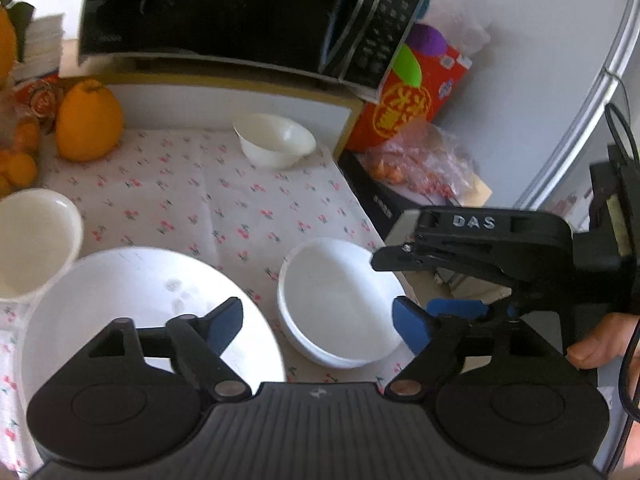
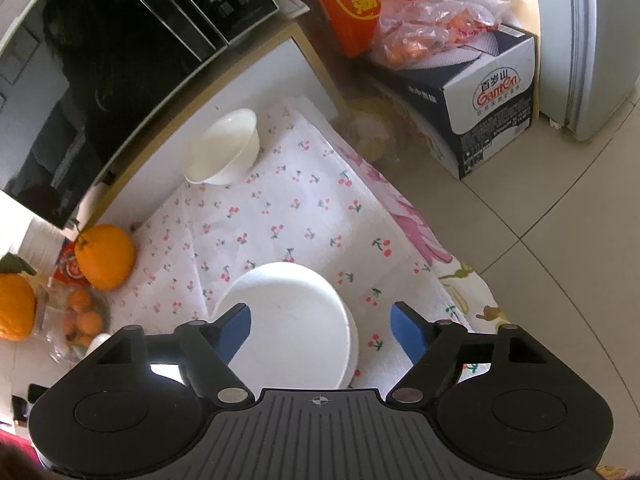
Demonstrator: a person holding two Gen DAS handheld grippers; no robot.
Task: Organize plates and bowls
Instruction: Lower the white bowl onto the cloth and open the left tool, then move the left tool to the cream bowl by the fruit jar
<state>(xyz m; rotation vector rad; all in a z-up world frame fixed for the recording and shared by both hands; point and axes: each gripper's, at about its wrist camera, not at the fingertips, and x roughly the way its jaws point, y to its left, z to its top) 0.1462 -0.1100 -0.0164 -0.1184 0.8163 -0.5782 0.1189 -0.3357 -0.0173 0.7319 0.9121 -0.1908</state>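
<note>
Left wrist view: the left gripper (image 1: 318, 326) has its blue fingers (image 1: 226, 326) spread wide with nothing pinched; one pad hangs over the big white plate (image 1: 120, 304) at 7 o'clock, the other over the rim of the shallow white dish (image 1: 336, 304) at 5 o'clock. The right gripper (image 1: 452, 312) reaches in from 3 o'clock just above that same dish, a hand (image 1: 600, 340) behind it.

Right wrist view: the right gripper's fingers (image 2: 236, 328) are also spread, empty, straddling the shallow dish (image 2: 296, 320), which sits flat on the cherry-print cloth (image 2: 304, 208) covering the bench, free of either pad.

Outward from there, a small white bowl (image 1: 274, 144) stands alone at 12 o'clock by the base of the microwave (image 1: 224, 12), well apart from the rest. A second, deeper bowl (image 1: 32, 240) sits at 9 o'clock, just beside the plate. Oranges (image 1: 88, 120) crowd the 10 o'clock corner, and a red box (image 1: 412, 100) and a bag of fruit (image 1: 420, 160) lie off the bench at 2 o'clock.

Judging by the layout, the sorting is partway at most: plate and dish lie side by side near the front edge, but nothing is stacked, and the two bowls are separated; gathering the bowls together looks like what remains
</note>
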